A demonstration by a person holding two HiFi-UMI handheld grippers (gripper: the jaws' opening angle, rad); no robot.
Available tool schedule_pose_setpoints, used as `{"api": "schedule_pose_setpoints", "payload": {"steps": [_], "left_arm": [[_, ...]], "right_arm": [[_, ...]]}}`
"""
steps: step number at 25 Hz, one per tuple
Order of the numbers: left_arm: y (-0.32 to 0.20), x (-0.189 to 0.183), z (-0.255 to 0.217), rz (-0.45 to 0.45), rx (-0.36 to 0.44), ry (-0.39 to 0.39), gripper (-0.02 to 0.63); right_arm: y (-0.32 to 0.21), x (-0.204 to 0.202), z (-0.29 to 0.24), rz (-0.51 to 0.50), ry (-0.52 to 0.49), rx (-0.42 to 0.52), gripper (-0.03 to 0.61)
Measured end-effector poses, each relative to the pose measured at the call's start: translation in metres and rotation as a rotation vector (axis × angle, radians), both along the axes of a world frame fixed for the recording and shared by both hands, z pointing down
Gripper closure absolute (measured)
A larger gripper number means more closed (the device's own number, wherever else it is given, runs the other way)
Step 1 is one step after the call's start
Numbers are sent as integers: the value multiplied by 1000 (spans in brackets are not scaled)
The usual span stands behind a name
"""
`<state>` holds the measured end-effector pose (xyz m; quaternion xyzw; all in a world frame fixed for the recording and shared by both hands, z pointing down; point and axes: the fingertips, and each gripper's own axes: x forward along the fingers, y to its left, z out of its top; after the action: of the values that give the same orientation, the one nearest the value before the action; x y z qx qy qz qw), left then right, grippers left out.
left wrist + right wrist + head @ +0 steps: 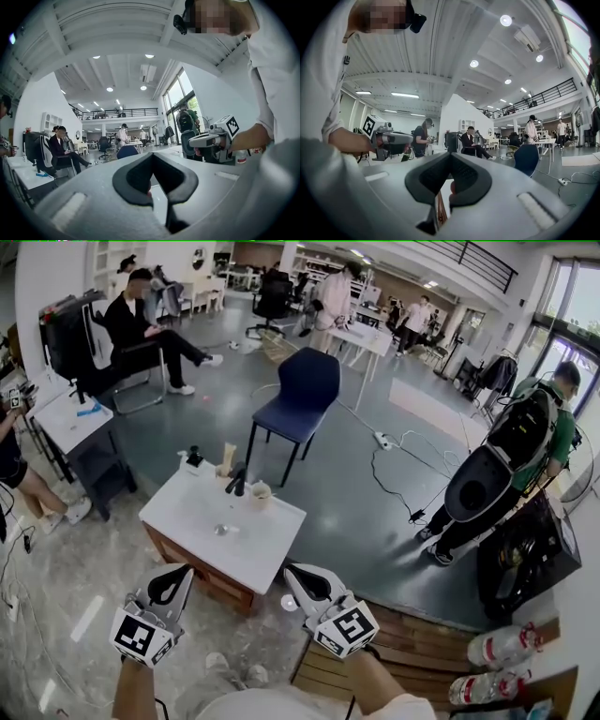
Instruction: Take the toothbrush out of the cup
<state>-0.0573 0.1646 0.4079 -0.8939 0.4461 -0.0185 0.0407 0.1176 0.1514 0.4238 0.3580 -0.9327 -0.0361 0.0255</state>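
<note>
A pale cup (260, 493) stands near the far edge of a small white table (246, 542) in the head view. It is too small there for me to make out a toothbrush in it. Beside it are dark objects (236, 481) and a wooden block (228, 459). My left gripper (184, 572) hangs short of the table's near left corner, shut and empty. My right gripper (292, 571) hangs off the near right corner, also shut and empty. In each gripper view the jaws (151, 155) (450, 157) are pressed together with nothing between them, pointing level, with the other gripper (215, 139) (389, 139) alongside.
A blue chair (300, 395) stands behind the table. A grey side table (70, 423) is at the left, with a seated person (141, 329) beyond it. A person with a backpack (506, 465) stands at the right. A wooden platform (412, 652) holding bottles (502, 648) lies at lower right. Cables (403, 456) cross the floor.
</note>
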Motion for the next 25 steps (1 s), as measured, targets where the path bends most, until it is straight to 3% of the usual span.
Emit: {"api": "schedule_pose_setpoints", "payload": {"steps": [14,25], "left_arm": [[-70,-53,7,63,1,7,607],[-119,-61,11,116,-8,11,607]], "right_arm": [[-61,-40,6,88,13,-5,577],[-98,-56,13,128,19,-12,577]]}}
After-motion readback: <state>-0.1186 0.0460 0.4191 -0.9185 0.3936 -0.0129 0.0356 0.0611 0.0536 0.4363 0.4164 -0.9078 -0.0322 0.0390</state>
